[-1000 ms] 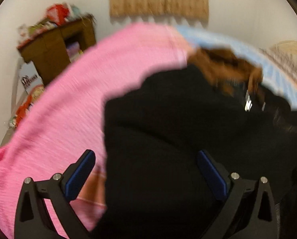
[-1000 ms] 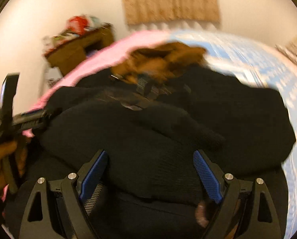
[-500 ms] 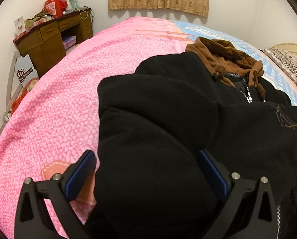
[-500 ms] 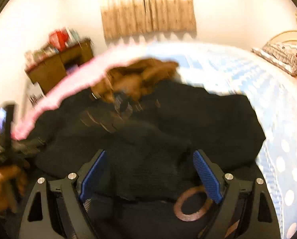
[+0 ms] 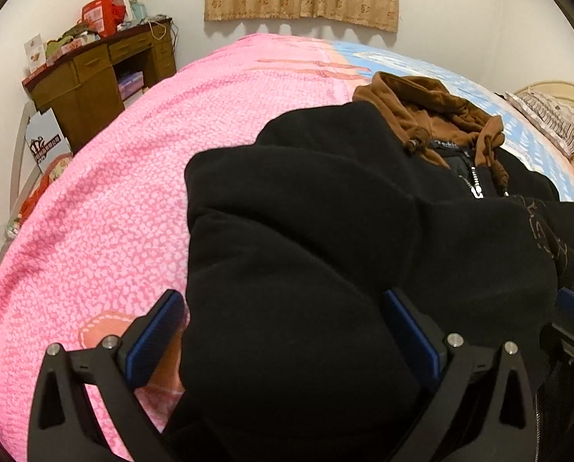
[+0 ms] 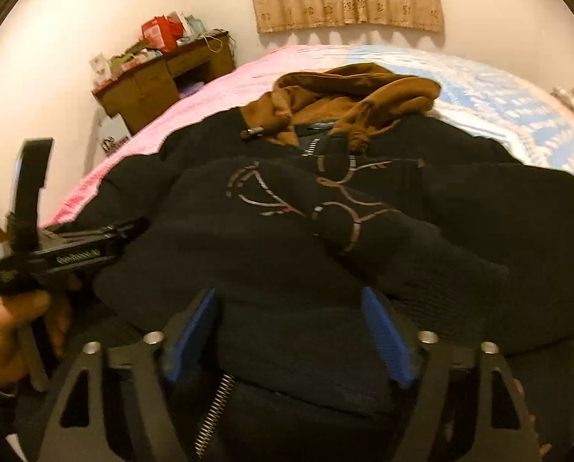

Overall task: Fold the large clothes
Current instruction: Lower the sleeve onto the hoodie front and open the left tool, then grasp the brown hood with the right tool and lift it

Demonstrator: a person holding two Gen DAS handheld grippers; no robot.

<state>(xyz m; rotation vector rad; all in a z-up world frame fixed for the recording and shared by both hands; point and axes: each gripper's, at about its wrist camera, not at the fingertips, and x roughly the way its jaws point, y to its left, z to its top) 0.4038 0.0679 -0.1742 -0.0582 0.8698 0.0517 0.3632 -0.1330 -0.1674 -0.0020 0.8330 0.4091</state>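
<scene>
- The bed (image 5: 140, 192) is filling most of both views, its cover lying pink on the left and pale blue with white spots on the far right.
- A black hooded jacket (image 5: 325, 231) is lying spread across the bed, near the person, with its brown hood (image 6: 348, 92) resting at the far end and its sleeves lying folded in over the front.
- A wooden desk (image 5: 94, 88) is standing at the far left against the wall, carrying a heap of small things.
- The left gripper (image 5: 283, 331) is hanging wide open over the jacket's near left edge, with a bulge of black cloth sitting between its blue pads; they are not pinching it.
- The right gripper (image 6: 291, 335) has just been closing, with black cloth lying between its jaws; whether the pads are pressing on it I cannot tell.
</scene>
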